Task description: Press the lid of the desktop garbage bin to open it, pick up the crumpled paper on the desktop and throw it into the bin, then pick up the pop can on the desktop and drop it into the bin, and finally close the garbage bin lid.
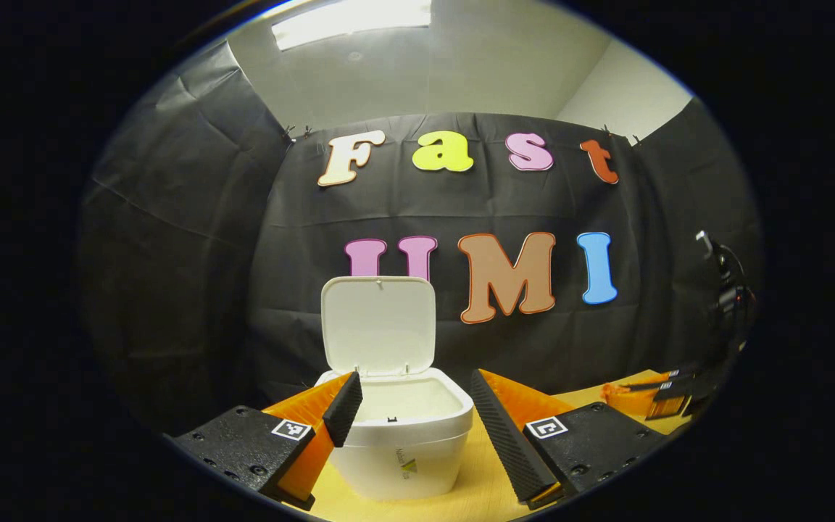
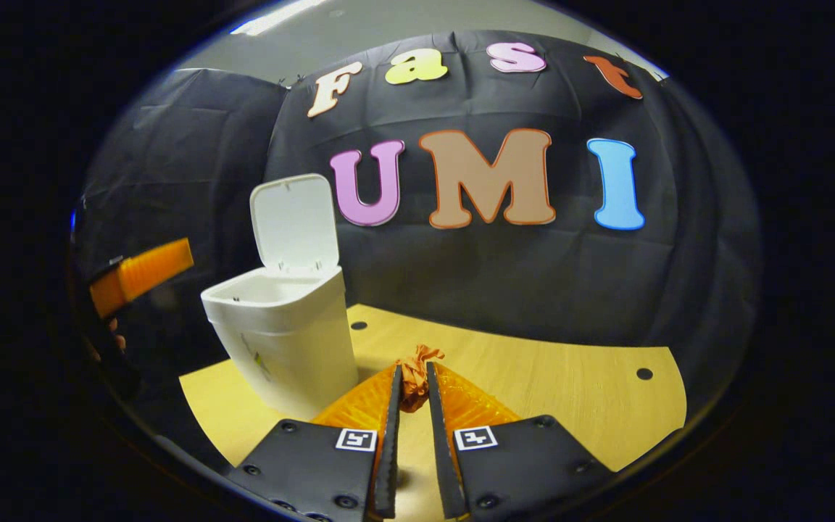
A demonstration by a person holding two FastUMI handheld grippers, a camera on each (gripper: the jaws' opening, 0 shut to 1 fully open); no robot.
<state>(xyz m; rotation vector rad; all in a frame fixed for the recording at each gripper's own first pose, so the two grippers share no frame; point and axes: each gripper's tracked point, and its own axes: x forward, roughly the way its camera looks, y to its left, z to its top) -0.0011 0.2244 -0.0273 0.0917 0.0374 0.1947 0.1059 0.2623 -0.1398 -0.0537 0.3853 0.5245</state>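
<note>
The white desktop bin (image 1: 403, 442) stands straight ahead of my left gripper (image 1: 414, 384), its lid (image 1: 377, 326) swung upright and the inside bare as far as I can see. The left gripper is open, its fingers on either side of the bin's front rim without touching it. In the right gripper view the bin (image 2: 287, 341) stands to the left with its lid (image 2: 294, 221) up. My right gripper (image 2: 412, 371) is shut on the crumpled orange paper (image 2: 417, 362), right of the bin and over the table. The right gripper (image 1: 649, 399) also appears far right in the left gripper view.
The bin rests on a light wooden table (image 2: 548, 384) with small holes (image 2: 644, 373). Black cloth walls close the back and sides. A dark device on a stand (image 1: 722, 283) is at the right. My left gripper (image 2: 142, 275) shows left of the bin.
</note>
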